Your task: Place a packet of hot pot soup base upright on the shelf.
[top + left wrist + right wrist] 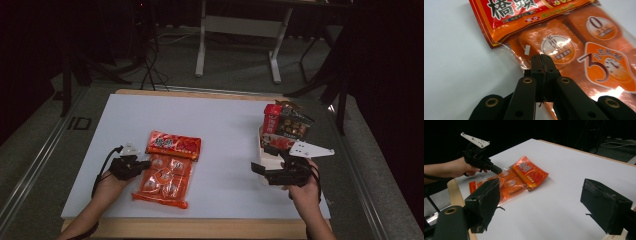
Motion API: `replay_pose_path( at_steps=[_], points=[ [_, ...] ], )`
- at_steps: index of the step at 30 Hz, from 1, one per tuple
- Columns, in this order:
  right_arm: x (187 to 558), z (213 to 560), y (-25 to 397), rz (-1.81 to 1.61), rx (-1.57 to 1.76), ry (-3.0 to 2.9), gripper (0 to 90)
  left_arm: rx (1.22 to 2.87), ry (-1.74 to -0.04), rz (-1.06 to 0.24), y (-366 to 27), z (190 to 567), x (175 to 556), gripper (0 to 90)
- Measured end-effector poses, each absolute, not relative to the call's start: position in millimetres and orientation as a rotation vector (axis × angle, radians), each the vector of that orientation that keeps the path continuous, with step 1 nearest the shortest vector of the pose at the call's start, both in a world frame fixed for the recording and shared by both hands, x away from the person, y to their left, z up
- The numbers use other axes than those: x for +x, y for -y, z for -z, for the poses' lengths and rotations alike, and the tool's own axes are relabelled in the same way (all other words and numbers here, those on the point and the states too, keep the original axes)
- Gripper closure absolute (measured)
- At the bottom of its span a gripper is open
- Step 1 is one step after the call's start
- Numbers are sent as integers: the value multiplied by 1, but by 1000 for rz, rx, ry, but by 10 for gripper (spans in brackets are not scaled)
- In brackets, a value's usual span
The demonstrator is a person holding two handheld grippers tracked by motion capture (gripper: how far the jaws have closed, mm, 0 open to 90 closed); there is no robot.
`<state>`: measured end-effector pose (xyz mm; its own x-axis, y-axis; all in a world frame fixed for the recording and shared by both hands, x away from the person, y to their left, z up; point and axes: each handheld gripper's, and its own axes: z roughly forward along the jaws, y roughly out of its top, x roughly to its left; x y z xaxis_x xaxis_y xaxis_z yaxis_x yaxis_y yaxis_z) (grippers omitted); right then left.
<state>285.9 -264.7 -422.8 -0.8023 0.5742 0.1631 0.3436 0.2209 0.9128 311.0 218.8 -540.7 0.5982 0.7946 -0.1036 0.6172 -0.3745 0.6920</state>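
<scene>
The orange snack pack (167, 170) lies flat on the white table (220, 125), left of centre near the person's edge, its long axis running roughly from the far side toward the near side. Its far end is an opaque red-orange header printed with large white characters, and below it the clear shiny film shows several small orange sachets with round whitish labels, plus an orange badge bearing a big "3" and a clock face. The left gripper (541, 60) rests with its tips pressed together on the pack's transparent left edge, just below the header.
</scene>
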Motion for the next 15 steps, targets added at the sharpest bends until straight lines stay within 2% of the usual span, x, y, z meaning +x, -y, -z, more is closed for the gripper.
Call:
replay_pose_path(
  at_steps=[15],
  points=[
    [286, 423, 262, -1618, 868, -2296, 159, 2132, -1075, -283, -200, 541, 316, 899]
  ],
)
